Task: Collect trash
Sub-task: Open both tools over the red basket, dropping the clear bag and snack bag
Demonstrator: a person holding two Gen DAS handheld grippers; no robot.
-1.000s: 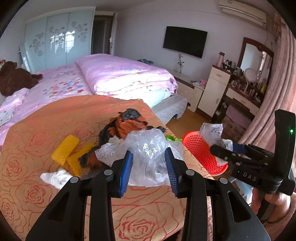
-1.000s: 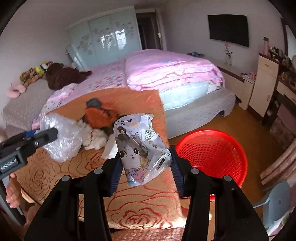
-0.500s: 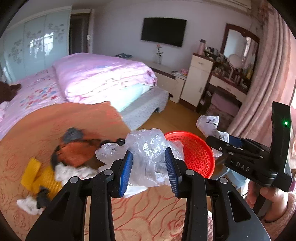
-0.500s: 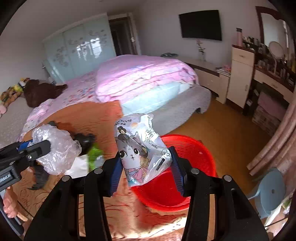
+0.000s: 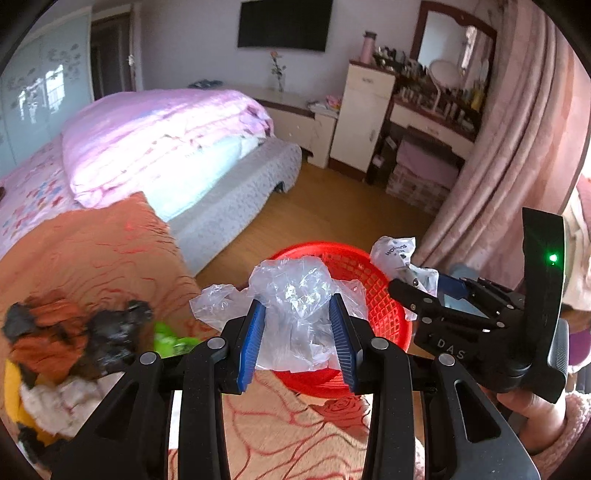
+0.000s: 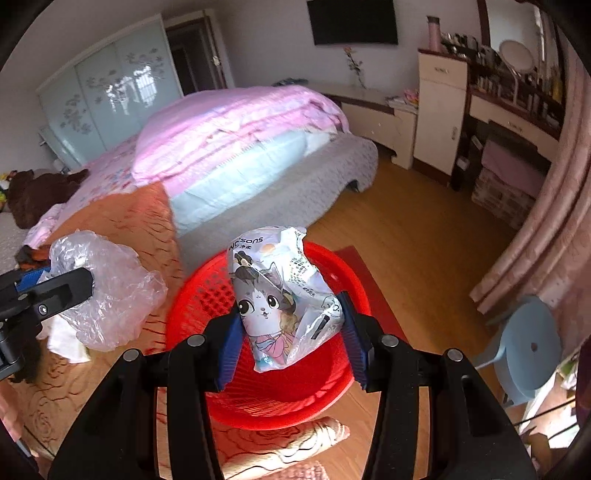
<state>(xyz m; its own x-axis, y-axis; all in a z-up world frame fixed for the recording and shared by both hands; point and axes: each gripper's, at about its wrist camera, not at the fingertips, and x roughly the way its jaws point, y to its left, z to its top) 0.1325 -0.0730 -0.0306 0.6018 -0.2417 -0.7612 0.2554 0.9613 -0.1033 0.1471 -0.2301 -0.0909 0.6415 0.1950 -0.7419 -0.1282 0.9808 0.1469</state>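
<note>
Closest to the lens, the left gripper (image 5: 297, 334) has its blue pads clamped on a crumpled clear bag (image 5: 295, 314), and that bag hangs right at the near rim of the red basket (image 5: 384, 302), which sits on the wood floor just beside the orange blanket (image 5: 92, 251). Same deal on the other side: the right gripper (image 6: 291, 338) is squeezing a cat wrapper (image 6: 284, 299), a white pouch with a cartoon cat on it, and it's held directly over the open basket (image 6: 192, 306), not touching it as far as I can tell. In the left view you can also see the right gripper (image 5: 415, 291) off to the side with the wrapper (image 5: 397, 254) sticking up above the basket's far edge. On the blanket to the left there's a messy pile (image 5: 70, 336) of more junk, orange and black bits, something green, something yellow, kinda blurry so I can't say what's what. Past that is the bed with a pink quilt (image 5: 159, 140). A pale blue stool (image 6: 532, 347) stands on the floor right of the basket. Further back there's a cluttered dresser (image 5: 432, 110) with a mirror, and a TV (image 5: 284, 24) on the far wall.
</note>
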